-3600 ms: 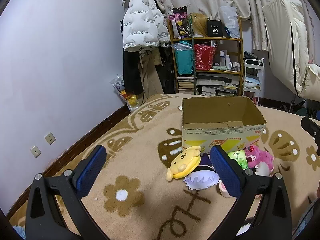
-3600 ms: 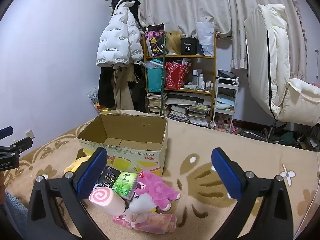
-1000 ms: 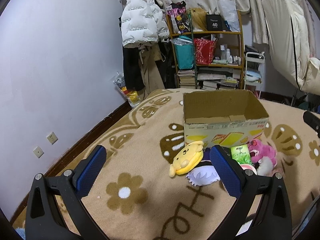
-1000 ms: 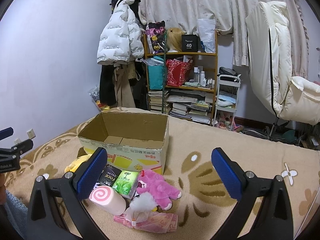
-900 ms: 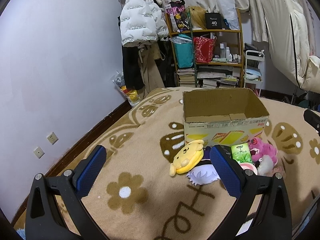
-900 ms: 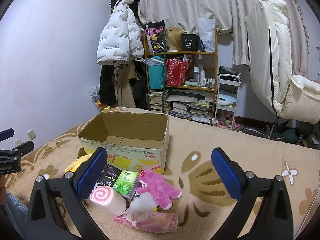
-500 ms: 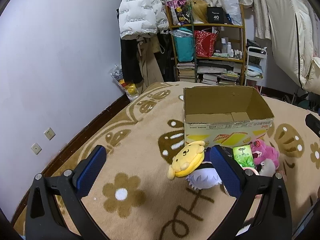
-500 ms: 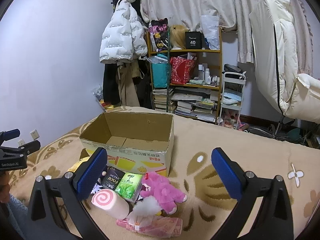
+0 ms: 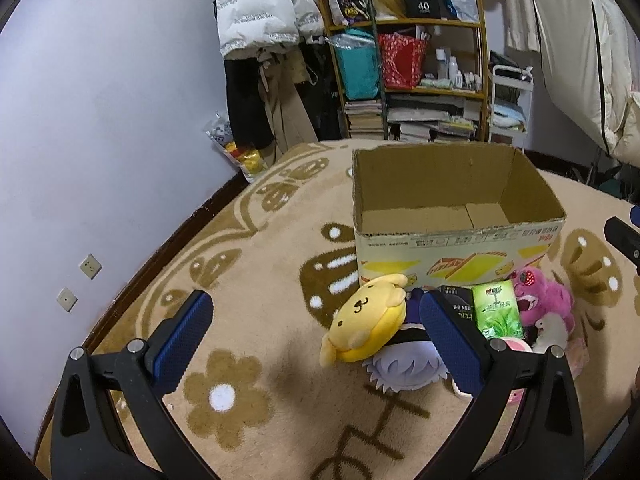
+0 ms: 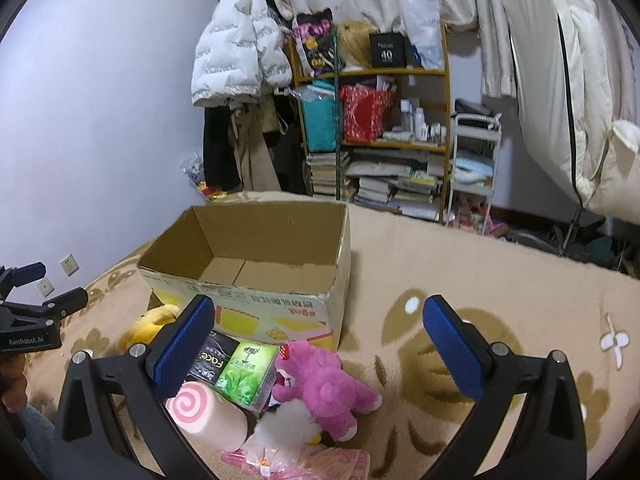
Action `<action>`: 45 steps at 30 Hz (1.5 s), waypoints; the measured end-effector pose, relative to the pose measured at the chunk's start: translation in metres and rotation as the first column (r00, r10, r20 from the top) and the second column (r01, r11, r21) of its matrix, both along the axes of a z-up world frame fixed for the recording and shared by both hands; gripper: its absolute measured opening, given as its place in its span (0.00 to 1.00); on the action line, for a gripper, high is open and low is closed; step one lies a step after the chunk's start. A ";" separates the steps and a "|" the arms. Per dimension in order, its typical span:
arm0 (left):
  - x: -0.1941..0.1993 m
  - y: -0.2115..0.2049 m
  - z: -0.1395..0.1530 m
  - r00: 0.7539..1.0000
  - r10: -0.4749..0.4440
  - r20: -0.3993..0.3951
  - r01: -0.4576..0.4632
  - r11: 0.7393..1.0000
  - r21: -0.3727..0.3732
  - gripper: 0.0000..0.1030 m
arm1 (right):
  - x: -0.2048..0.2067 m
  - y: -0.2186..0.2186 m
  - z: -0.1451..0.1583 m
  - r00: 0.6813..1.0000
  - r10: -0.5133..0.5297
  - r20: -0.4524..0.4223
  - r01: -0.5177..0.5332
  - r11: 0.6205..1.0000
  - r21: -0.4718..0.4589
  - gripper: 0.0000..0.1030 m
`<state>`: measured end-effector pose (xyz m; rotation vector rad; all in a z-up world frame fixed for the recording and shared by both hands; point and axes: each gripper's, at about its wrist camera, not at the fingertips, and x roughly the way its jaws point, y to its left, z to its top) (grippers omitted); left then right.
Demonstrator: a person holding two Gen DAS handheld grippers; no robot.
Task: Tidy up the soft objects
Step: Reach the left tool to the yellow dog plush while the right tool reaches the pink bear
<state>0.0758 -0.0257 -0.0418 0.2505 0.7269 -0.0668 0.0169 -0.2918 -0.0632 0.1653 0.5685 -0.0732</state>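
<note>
An open, empty cardboard box (image 9: 456, 236) (image 10: 256, 300) stands on the patterned rug. In front of it lies a pile: a yellow dog plush (image 9: 368, 328) (image 10: 146, 326), a purple-haired doll (image 9: 404, 372), a pink bear plush (image 9: 540, 304) (image 10: 324, 384), a green tissue pack (image 9: 498, 310) (image 10: 244, 372), a black pack (image 10: 210, 360), a pink swirl roll (image 10: 204, 416) and a white fluffy toy (image 10: 284, 428). My left gripper (image 9: 316, 336) is open and empty above the rug, left of the pile. My right gripper (image 10: 320, 344) is open and empty above the pile.
A cluttered shelf (image 9: 408, 64) (image 10: 376, 128) and hanging coats (image 9: 260, 20) stand behind the rug. A purple wall (image 9: 100, 120) runs along the left. A white cart (image 10: 476, 160) and cream bedding (image 10: 568, 80) are at the right.
Both grippers have moved a little closer to the box and pile. The pile and box have not moved. Both stay open.
</note>
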 end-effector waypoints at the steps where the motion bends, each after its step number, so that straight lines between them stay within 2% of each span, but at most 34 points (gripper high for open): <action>1: 0.003 0.000 -0.003 1.000 0.000 -0.010 0.000 1.000 -0.005 0.99 | 0.004 -0.001 -0.003 1.000 0.003 -0.010 -0.002 1.000 0.005 1.00; 12: 0.033 -0.009 -0.032 0.997 0.002 -0.078 -0.003 1.000 -0.010 0.99 | 0.039 0.003 -0.041 0.993 0.043 -0.108 -0.043 0.999 -0.001 1.00; 23: 0.064 -0.018 -0.065 0.987 -0.008 -0.163 0.005 1.000 -0.019 0.99 | 0.067 0.003 -0.081 0.977 0.058 -0.205 -0.053 0.998 0.031 1.00; 35: 0.076 -0.026 -0.101 0.963 -0.012 -0.270 0.018 1.000 0.022 0.99 | 0.078 -0.003 -0.114 0.944 0.064 -0.323 -0.045 0.997 0.068 1.00; 45: 0.084 -0.024 -0.109 0.957 -0.004 -0.290 0.005 1.000 0.003 0.99 | 0.083 -0.011 -0.136 0.913 0.086 -0.399 -0.045 0.993 0.111 1.00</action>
